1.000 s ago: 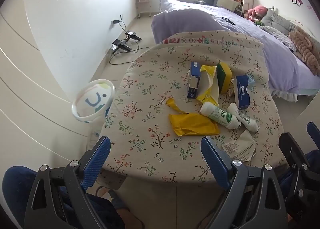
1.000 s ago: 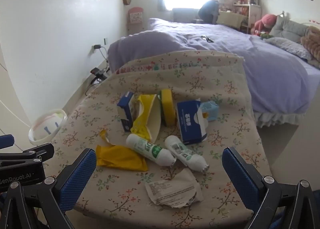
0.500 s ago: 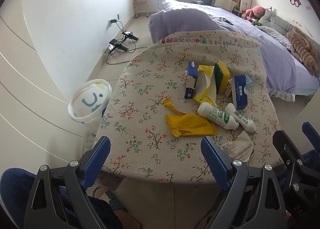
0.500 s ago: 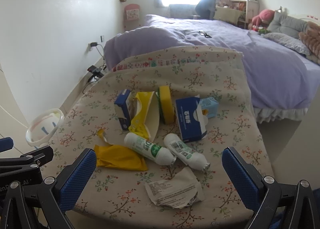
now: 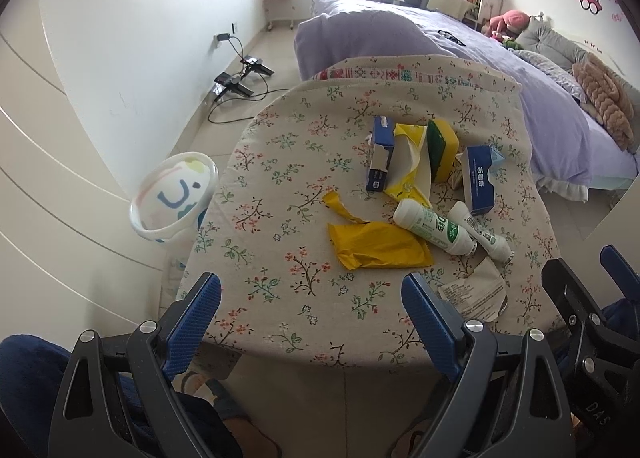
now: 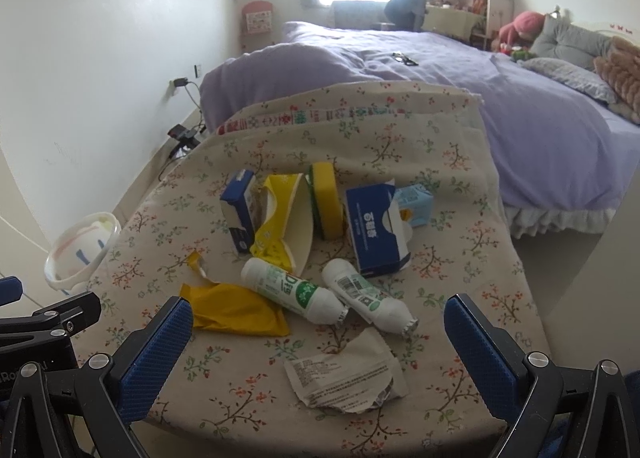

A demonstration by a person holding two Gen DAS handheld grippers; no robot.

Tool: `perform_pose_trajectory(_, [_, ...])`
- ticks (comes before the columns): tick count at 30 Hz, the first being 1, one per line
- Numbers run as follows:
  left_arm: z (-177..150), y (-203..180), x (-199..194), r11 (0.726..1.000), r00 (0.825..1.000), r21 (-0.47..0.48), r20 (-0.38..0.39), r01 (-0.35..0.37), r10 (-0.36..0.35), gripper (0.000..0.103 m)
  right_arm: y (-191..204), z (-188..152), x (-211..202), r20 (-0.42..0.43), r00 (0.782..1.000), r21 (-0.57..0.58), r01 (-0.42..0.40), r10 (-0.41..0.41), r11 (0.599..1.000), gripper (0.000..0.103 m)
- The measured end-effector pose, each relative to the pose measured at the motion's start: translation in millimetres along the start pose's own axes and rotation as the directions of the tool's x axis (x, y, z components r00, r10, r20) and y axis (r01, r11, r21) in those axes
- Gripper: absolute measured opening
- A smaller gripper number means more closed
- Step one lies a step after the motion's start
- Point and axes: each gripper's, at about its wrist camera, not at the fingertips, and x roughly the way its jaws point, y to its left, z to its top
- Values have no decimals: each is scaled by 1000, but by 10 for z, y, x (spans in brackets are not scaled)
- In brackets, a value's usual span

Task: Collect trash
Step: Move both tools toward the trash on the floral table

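Trash lies on a table with a floral cloth (image 5: 280,218): a yellow wrapper (image 5: 376,246) (image 6: 236,308), two white tubes (image 5: 436,226) (image 6: 296,288), a torn paper (image 5: 474,292) (image 6: 344,372), blue boxes (image 5: 478,180) (image 6: 374,232), a yellow bag (image 6: 282,210) and a yellow-green sponge (image 5: 442,146). A white bin (image 5: 174,198) (image 6: 80,254) stands on the floor left of the table. My left gripper (image 5: 312,318) is open and empty above the table's near edge. My right gripper (image 6: 316,342) is open and empty, over the torn paper.
A purple bed (image 6: 480,98) lies behind and right of the table. A white wall (image 5: 140,38) runs along the left, with cables and chargers (image 5: 240,78) on the floor. The right gripper's body (image 5: 580,318) shows at the left wrist view's right edge.
Both grippers have risen and drawn back slightly from the table; the view of the table has shifted a little. Nothing on the table has moved. Both stay open.
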Motion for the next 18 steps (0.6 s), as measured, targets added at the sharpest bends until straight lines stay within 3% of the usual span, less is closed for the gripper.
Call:
perform_pose_trajectory(4, [-2, 0, 15, 1000, 1000, 4, -2, 4, -4, 94, -13, -23, 34, 3, 1000, -12, 21, -21, 1000, 103])
perform_pose_trajectory(8, [-4, -1, 50, 1000, 1000, 6, -12, 8, -8, 93, -19, -24, 63, -49, 998, -18, 44, -45, 999, 103])
perform_pose_trajectory(18, [-3, 0, 202, 1000, 998, -5, -51, 27, -27, 93, -97, -47, 155, -107, 993, 25, 46, -43, 999, 103])
